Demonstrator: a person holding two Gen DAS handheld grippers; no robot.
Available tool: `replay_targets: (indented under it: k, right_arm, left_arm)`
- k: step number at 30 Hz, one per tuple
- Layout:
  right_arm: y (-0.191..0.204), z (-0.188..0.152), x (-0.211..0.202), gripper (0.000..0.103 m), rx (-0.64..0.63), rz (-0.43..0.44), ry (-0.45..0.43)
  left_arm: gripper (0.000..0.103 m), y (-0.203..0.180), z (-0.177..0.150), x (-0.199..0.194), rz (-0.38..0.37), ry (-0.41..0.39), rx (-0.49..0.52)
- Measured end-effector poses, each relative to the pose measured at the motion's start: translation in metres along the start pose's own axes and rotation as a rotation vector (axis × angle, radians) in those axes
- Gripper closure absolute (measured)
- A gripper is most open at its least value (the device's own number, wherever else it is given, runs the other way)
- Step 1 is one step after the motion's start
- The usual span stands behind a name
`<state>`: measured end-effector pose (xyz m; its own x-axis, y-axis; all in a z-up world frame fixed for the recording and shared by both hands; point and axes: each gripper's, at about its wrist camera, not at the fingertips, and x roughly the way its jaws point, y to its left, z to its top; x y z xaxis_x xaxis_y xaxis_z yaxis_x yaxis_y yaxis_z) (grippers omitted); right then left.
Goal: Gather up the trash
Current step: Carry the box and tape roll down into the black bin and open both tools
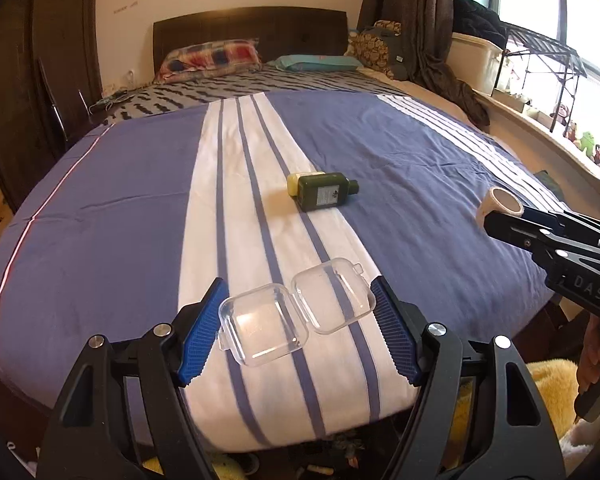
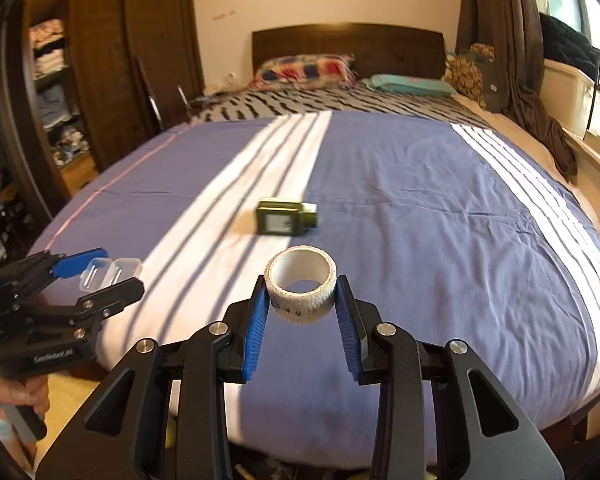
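Clear case (image 1: 296,314) between left tool (image 1: 298,330) pads.

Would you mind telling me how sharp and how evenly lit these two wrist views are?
Left wrist view: mostly sharp, the dark green bottle crisp; the window is blown out white. Right wrist view: motion blur smears the same bottle and the bedspread stripes, while the tape roll stays sharp. Both bend straight lines, fisheye fashion.

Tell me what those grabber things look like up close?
Each is a black frame with triangle cut-outs and shiny silver bolts. The left gripper and the right gripper both have two fingers faced with ridged blue pads. White lettering is printed on their black bodies. No cables show. The hands wear no gloves, and no sleeves are visible.
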<state>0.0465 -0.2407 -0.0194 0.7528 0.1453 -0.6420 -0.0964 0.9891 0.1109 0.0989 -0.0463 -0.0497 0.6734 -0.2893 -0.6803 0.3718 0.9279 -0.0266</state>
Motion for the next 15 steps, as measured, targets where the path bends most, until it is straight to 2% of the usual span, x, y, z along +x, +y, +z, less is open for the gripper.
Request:
replay_targets:
  k: [7, 15]
  right_arm:
    - [0.016, -0.048, -0.037, 0.069, 0.017, 0.021, -0.01]
    - [0.024, -0.112, -0.034, 0.069, 0.04, 0.019, 0.097]
  left_arm:
    - [0.034, -0.012, -0.047, -0.033, -0.025, 0.008, 0.012]
    - [0.034, -0.024, -0.112, -0.028, -0.024, 0.109, 0.03]
